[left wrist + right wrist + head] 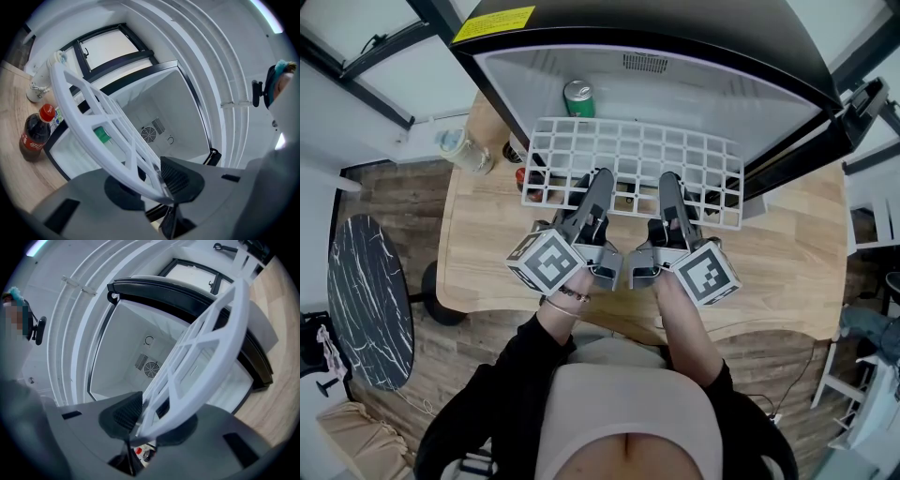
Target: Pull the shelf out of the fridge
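Observation:
A white grid shelf [628, 150] hangs level in front of the open black fridge [675, 84], mostly out of it. My left gripper [602, 178] is shut on the shelf's near edge left of centre. My right gripper [667, 183] is shut on the same edge right of centre. In the left gripper view the shelf [101, 126] runs between the dark pads [180, 176]. In the right gripper view the shelf [206, 357] is pinched the same way by the pads [124, 413]. Both grippers point level into the fridge.
A green can [578, 97] stands inside the fridge at the back left. A cola bottle [35, 133] and a clear jar [461, 148] stand on the wooden table [487, 244] left of the fridge. The fridge door [853, 117] is swung open at right.

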`<state>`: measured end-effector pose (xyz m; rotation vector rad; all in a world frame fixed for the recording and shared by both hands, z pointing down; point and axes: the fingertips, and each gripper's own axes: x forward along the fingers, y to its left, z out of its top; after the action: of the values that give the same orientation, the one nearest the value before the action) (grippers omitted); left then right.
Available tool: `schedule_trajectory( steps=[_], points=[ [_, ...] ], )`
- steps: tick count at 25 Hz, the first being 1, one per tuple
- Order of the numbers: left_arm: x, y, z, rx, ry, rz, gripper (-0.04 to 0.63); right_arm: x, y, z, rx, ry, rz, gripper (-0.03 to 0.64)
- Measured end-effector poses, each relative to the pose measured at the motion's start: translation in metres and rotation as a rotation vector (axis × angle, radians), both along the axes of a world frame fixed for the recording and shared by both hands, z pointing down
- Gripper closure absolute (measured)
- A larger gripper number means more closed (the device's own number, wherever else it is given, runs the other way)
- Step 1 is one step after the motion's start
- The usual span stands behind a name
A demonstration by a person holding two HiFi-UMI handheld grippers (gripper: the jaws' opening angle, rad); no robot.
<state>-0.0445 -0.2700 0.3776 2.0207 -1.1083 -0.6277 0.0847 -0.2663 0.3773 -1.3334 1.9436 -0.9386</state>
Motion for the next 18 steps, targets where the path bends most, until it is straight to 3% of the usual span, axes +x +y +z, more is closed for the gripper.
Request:
schedule_trajectory(
  steps=[18],
  points=[
    [-0.001,0.013,0.001,-0.015,0.002,0.016,0.495,-0.002,0.011,-0.001,-0.011,-0.015,-0.015,0.511]
  ],
)
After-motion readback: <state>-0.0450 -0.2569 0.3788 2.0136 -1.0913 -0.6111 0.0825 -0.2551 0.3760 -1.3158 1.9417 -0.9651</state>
